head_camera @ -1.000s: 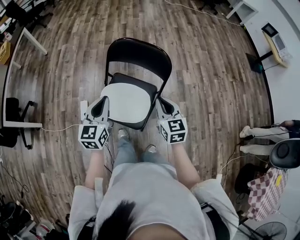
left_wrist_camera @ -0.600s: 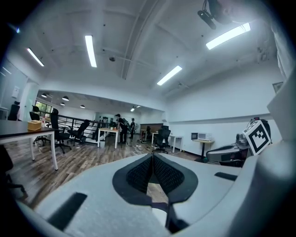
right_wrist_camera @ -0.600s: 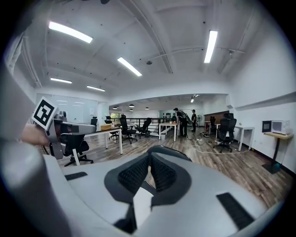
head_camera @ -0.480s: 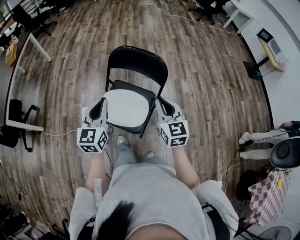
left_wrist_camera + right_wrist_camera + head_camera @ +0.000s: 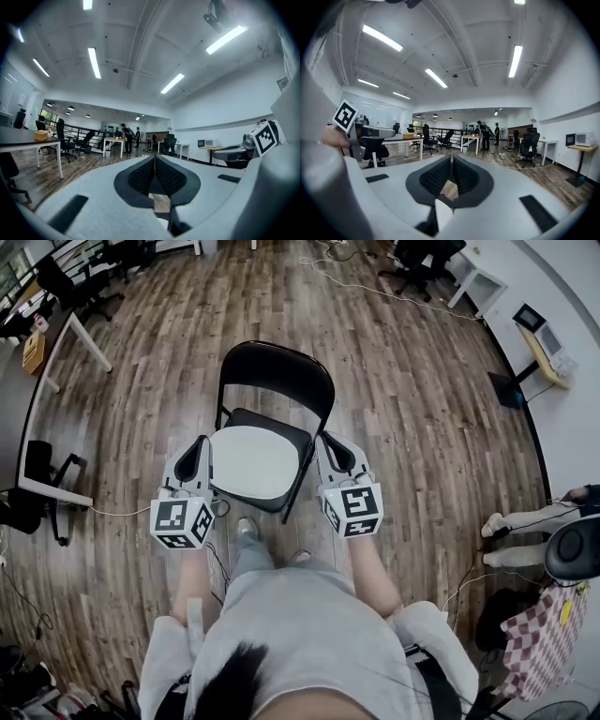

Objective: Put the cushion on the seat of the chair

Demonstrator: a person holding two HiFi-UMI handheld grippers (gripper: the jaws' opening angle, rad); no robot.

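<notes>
White cushion (image 5: 253, 460) with rounded corners lies on the seat of the black metal folding chair (image 5: 277, 371), which stands on the wood-plank floor (image 5: 422, 427). To your left are a grey-topped bench (image 5: 23, 399), a black office chair (image 5: 37, 463) and a thin cable (image 5: 117, 512) on the floor. Your left gripper (image 5: 202, 448) and right gripper (image 5: 331, 442) flank the seat. Both are fully closed with nothing between the pads.
</notes>
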